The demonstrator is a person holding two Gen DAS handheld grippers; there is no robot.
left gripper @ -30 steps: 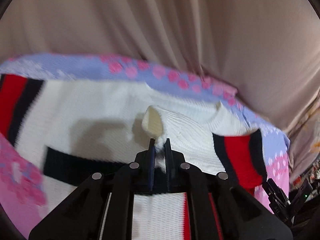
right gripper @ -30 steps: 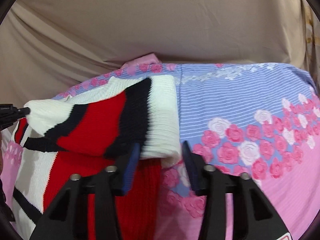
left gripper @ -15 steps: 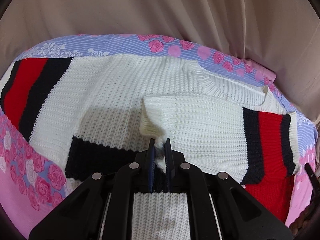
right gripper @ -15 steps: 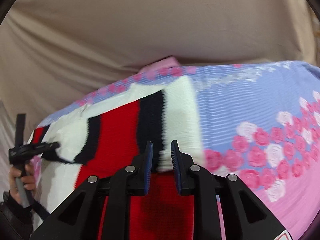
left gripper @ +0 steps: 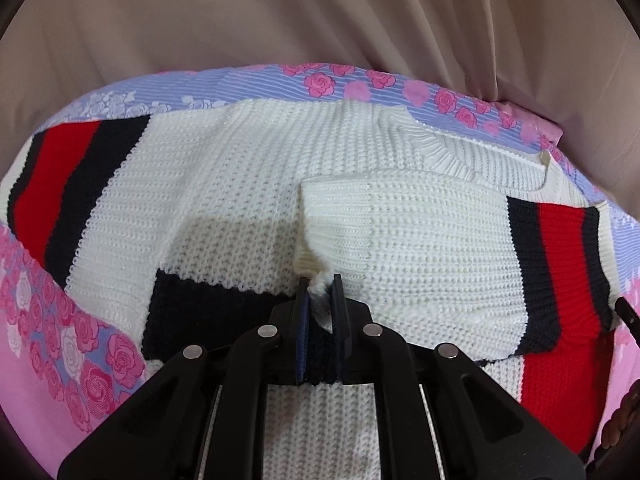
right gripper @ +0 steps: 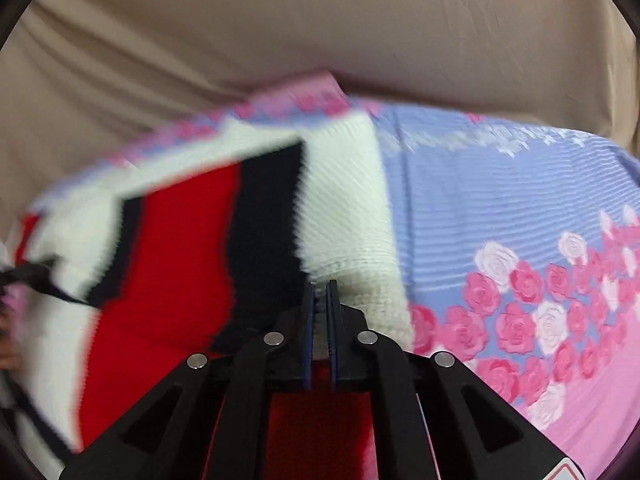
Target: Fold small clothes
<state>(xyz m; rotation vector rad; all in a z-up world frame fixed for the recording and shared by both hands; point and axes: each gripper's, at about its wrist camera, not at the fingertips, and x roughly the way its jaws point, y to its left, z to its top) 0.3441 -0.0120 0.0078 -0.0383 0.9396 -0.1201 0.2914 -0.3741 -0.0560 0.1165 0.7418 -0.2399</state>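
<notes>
Rose-print bedsheet (left gripper: 60, 340) underlies sweater (left gripper: 420, 240) pinched by both tongs.

1. The knit sweater (left gripper: 248, 216) is covering most of the floral sheet (left gripper: 80, 344), leaving bare sheet lying open to its right.
2. The beige curtain (left gripper: 320, 20) is hanging just behind, blocking passage beyond the far edge.

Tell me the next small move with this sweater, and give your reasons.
Probably lower both tools together and lay the folded sleeve flat across the sweater body before releasing. The left tool pinches the white cuff over the chest, while the right tool is clamped on the knit at the red and black stripes. The sleeve already crosses the front, and the left sleeve remains unfolded.
</notes>
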